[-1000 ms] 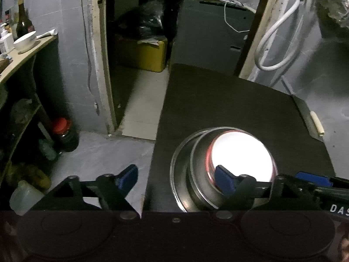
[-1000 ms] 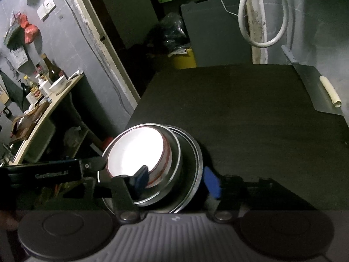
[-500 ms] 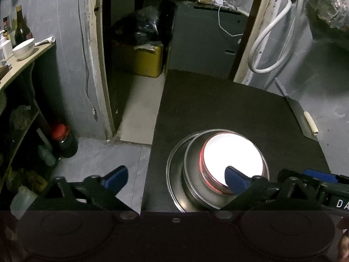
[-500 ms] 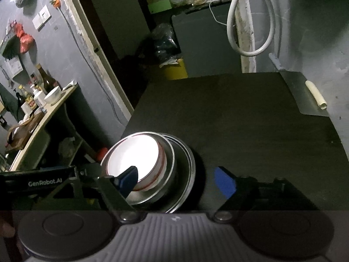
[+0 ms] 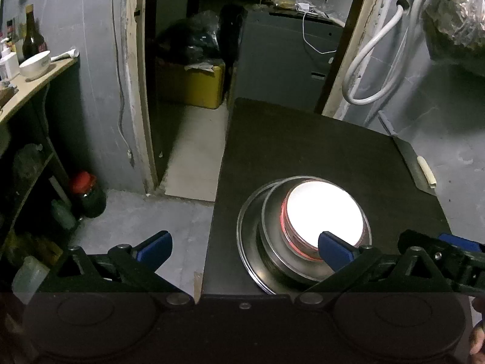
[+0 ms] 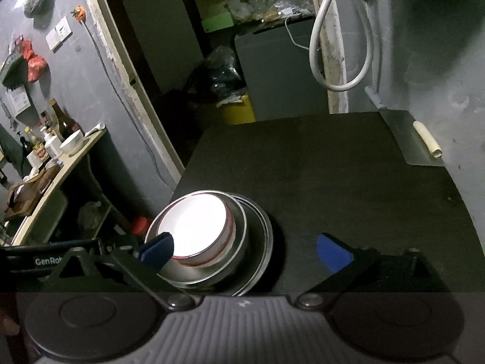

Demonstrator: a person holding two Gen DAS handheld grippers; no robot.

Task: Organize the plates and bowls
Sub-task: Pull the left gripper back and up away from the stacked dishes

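We see a white bowl (image 5: 324, 214) inside a metal bowl (image 5: 272, 242) on a metal plate (image 5: 247, 236), too bright to see inside, while our left gripper (image 5: 242, 248) and right gripper (image 6: 245, 250) are opening wide with nothing held.

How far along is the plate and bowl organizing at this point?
Mostly done, it appears: the white bowl sits nested in a metal bowl on a metal plate, one stack at the black table's near corner. Nothing is in hand: the left tool and right tool are both opening, with nothing gripped. No other loose dishes show on the table, only a white bowl on the side shelf.
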